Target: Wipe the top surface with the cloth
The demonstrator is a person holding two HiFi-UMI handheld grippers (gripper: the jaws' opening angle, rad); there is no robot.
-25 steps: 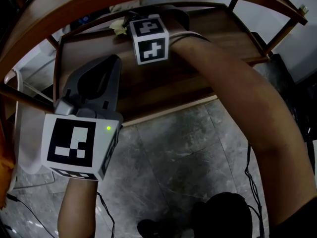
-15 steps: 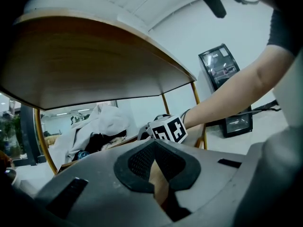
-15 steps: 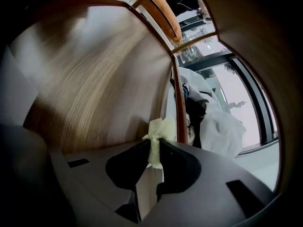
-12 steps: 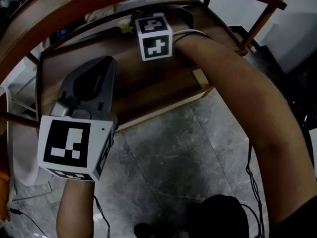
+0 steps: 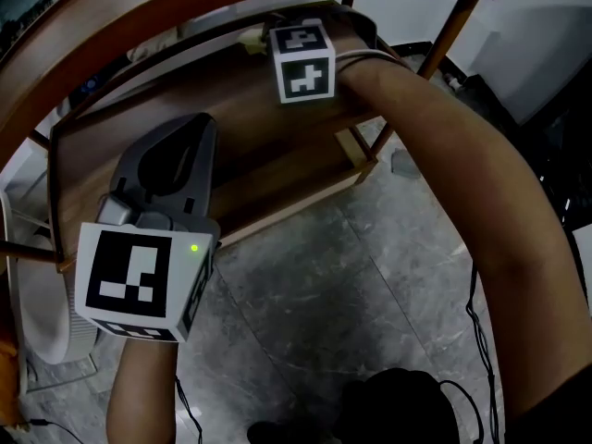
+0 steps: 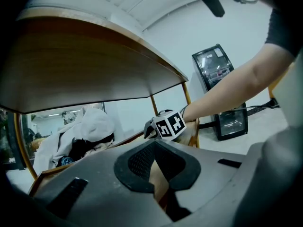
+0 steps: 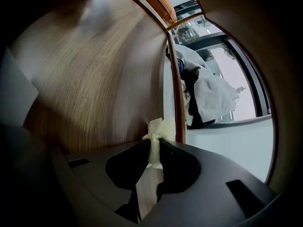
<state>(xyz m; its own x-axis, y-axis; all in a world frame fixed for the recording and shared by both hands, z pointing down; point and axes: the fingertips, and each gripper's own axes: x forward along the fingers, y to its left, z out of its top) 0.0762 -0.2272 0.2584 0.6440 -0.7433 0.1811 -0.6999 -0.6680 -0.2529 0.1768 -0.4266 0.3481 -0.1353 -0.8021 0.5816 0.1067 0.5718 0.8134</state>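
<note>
Pale yellow cloth (image 7: pixel 158 126) sits pinched between the jaws of the right gripper (image 7: pixel 152 145), with a small tuft sticking out past the tips. In the head view it lies at the upper middle of the frame, down on the wooden shelf (image 5: pixel 231 128) and under the curved top (image 6: pixel 85 65), not on it. That is the main risk as I judge it: the task names the top surface, and from this spot a wipe would go over the shelf instead, so the arm must first come out from under the rim. Pulling out carelessly could knock the marker cube or the forearm against that rim, or against the slanted leg (image 5: pixel 450 33) at the upper right. The hold looks thin, just a bunched corner, so a hard drag across the wood might tug the cloth loose, or let the bare jaw tips scrape where the cloth does not cover them. At the lower left of the head view is the left gripper (image 6: pixel 154 144), its jaws closed together on nothing, near the shelf's front edge and well apart from the right one; it blocks nothing. Past the far side of the shelf, a heap of white fabric (image 6: pixel 92 126) fills the left middle of the left gripper view, and a black cabinet (image 6: pixel 220 84) stands at its right. Grey stone floor (image 5: pixel 370 266) lies below, with thin cables (image 5: pixel 474 331) trailing at the lower right, likely a snag for feet.
</note>
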